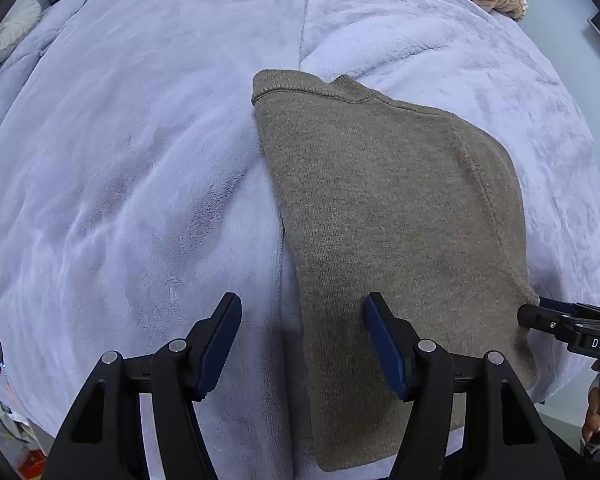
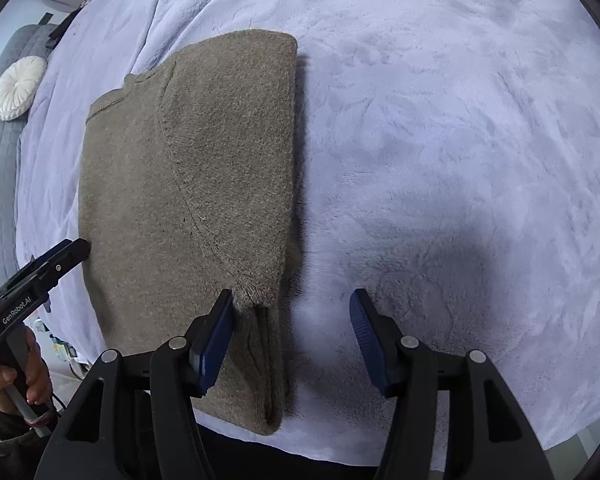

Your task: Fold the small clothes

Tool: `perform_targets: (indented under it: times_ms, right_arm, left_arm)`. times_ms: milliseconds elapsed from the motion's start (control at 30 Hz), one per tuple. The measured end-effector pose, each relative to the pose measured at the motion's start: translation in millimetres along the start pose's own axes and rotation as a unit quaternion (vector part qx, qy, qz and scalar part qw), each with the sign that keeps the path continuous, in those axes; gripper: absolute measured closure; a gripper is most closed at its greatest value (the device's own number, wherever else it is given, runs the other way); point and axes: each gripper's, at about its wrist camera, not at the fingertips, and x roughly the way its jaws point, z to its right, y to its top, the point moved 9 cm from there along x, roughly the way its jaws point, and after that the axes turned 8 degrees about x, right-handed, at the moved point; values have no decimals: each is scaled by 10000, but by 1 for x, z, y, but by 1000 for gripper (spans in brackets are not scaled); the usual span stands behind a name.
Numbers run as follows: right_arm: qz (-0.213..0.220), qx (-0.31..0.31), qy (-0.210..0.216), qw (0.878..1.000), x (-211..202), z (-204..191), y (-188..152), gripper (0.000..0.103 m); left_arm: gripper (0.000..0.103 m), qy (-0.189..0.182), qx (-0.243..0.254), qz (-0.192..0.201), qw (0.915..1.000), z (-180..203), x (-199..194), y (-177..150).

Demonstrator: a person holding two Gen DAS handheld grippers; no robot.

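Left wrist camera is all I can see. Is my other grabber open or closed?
Observer: Open. The right gripper has its jaws wide apart and holds nothing.
Child: Is it on the sweater?
Observer: Its left finger is over the brown sweater, at the near right corner. The other finger is over the blanket.
Child: Is that side folded?
Observer: Yes. The right edge shows stacked layers, and a folded flap lies on top.
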Motion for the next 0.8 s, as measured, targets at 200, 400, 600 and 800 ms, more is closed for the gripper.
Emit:
perform_targets:
  times_ms: [200,400,600,800]
  right_arm:
    - [38,167,102,9998,-18,5,3,40]
    - [231,44,67,9997,-42,-23,11,28]
    - [378,-246,-218,9987,-53,-50,17,19]
    - [626,-314,-493,9963,-56,-62,20,9]
  left_arm:
    - [38,11,3,-32,10000,0,-5,-3]
    - [38,172,-24,38,9998,0,-21,4]
    - [4,331,-56,119,9994,1,-35,10]
    - [4,429,-38,135,9990,0,-40,11]
